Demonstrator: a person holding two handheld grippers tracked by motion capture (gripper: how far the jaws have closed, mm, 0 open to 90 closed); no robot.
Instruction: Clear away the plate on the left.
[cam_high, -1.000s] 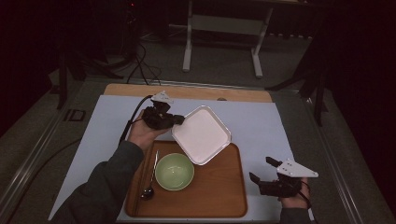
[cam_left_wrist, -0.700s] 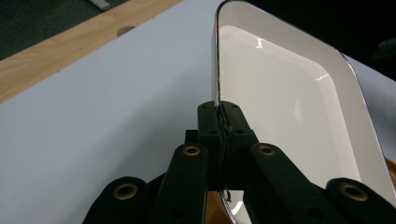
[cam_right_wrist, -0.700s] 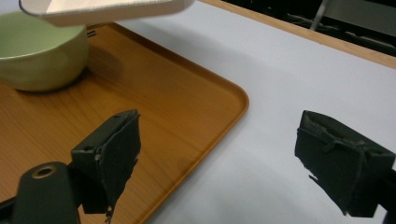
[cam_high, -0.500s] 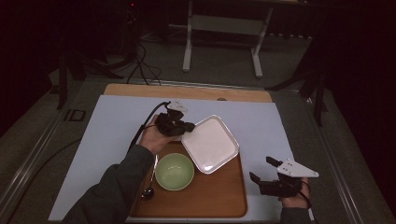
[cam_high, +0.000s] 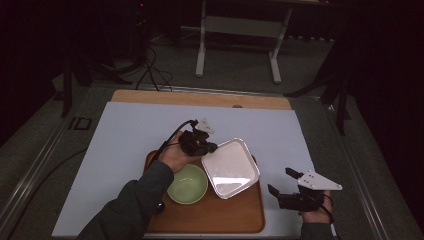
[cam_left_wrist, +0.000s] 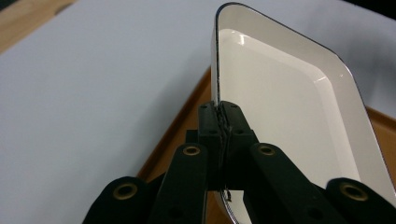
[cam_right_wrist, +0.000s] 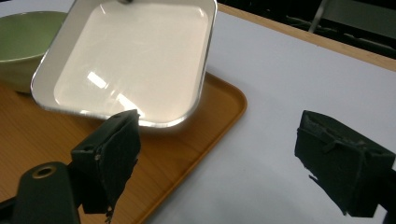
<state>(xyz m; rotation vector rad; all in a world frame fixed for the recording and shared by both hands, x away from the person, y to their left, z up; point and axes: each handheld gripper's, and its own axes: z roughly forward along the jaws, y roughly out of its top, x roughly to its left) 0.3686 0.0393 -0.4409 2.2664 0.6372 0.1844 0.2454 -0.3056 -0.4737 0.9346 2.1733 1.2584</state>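
Clamping the rim of the white square dish (cam_left_wrist: 289, 116), the left gripper (cam_left_wrist: 219, 122) has its jaws drawn fully together, the thin edge of the dish pinched between the pads. High view: left gripper (cam_high: 210, 148) sits at the dish's near-left corner, just past the far-left edge of the wooden tray (cam_high: 240, 215). Dish (cam_high: 231, 167) is over the tray's far right part, tilted, its left side raised by the grip; whether its low edge rests on the tray cannot be told. Green bowl (cam_high: 187, 184) stands on the tray just beside the dish, to its left; from above the two rims look nearly touching.

Right gripper (cam_high: 285, 182) is held off the tray's right edge over the white table (cam_high: 125, 135) cover, well apart from the dish. Right gripper view: jaws spread wide (cam_right_wrist: 233, 154), nothing between them; tray corner and dish (cam_right_wrist: 135, 60) lie beyond the left jaw.
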